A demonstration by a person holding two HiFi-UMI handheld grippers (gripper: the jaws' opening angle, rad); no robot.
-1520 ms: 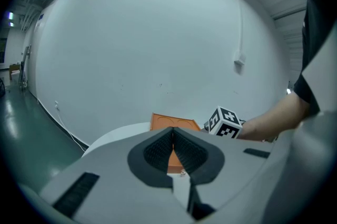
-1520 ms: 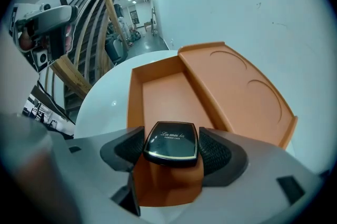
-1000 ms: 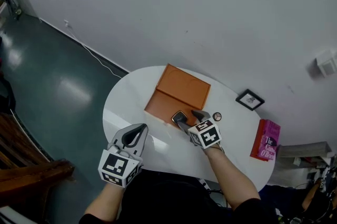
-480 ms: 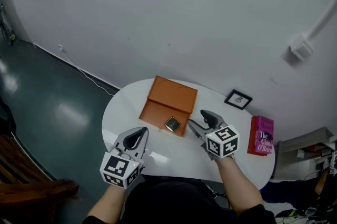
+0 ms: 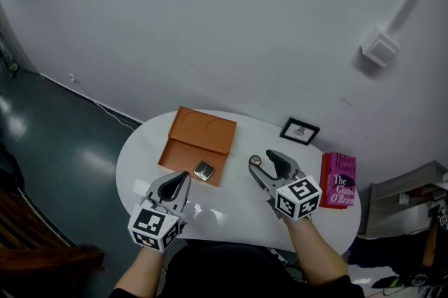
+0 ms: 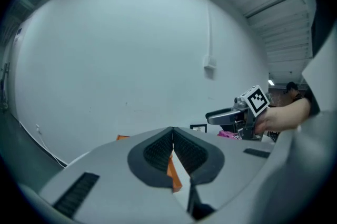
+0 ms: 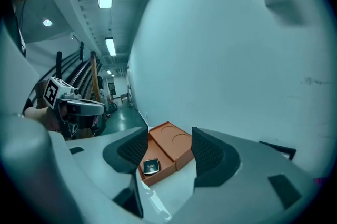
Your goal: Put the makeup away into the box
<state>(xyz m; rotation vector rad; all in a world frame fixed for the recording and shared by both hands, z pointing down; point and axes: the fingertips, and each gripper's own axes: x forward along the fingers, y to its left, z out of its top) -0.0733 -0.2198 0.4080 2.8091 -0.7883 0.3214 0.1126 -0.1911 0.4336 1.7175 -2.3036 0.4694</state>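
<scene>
An open orange box [image 5: 198,138] lies on the left part of the round white table [image 5: 231,202]. A dark square compact [image 5: 204,170] rests in the box's near half, also seen in the right gripper view as the compact [image 7: 151,166] inside the box [image 7: 171,143]. A small round pot [image 5: 255,160] sits on the table by my right gripper [image 5: 264,161], which is open and holds nothing. My left gripper [image 5: 182,179] hovers shut over the table's near left edge, short of the box. In the left gripper view its jaws [image 6: 172,136] touch, with an orange sliver of box [image 6: 174,176] beyond.
A small black picture frame [image 5: 299,130] stands at the table's back by the wall. A pink book [image 5: 339,180] lies at the right edge. A white cable runs along the dark floor [image 5: 63,143] at the left.
My right gripper let go of the compact, which now lies in the box, and drew back to the right. The left gripper stayed shut near the table edge.
</scene>
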